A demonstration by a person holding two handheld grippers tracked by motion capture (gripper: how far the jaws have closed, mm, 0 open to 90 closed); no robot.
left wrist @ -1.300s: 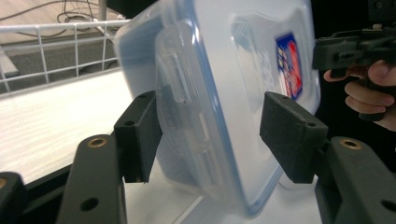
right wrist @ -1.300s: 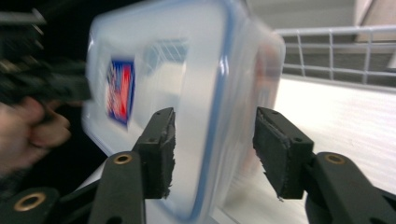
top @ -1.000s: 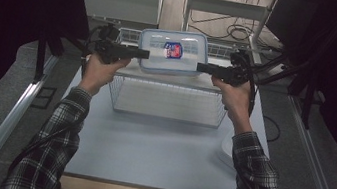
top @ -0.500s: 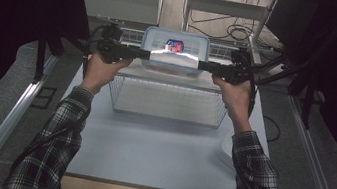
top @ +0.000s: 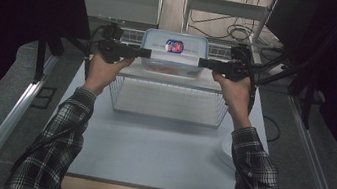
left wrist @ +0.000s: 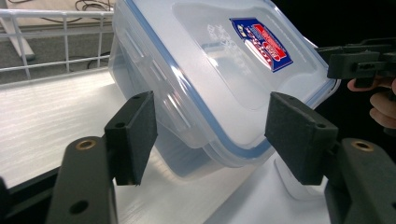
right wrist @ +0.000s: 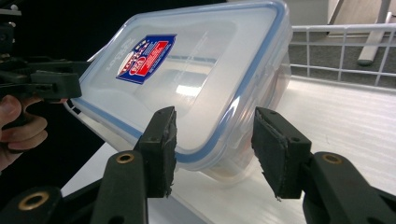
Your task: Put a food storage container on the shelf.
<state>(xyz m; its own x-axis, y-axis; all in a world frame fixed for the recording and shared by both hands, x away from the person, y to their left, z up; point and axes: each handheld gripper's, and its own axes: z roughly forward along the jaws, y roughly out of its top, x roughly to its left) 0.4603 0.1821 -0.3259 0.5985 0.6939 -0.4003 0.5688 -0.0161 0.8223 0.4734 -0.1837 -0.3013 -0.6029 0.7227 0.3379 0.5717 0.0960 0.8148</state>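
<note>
Both grippers—left gripper [top: 145,53] & right gripper [top: 203,63]—are bracketing the lidded container [top: 174,53] w/ jaws wide; prob. lifting next, needing both to close together.

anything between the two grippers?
Yes: high view shows a clear lidded container spanning the gap between left gripper and right gripper, over the wire basket.
</note>
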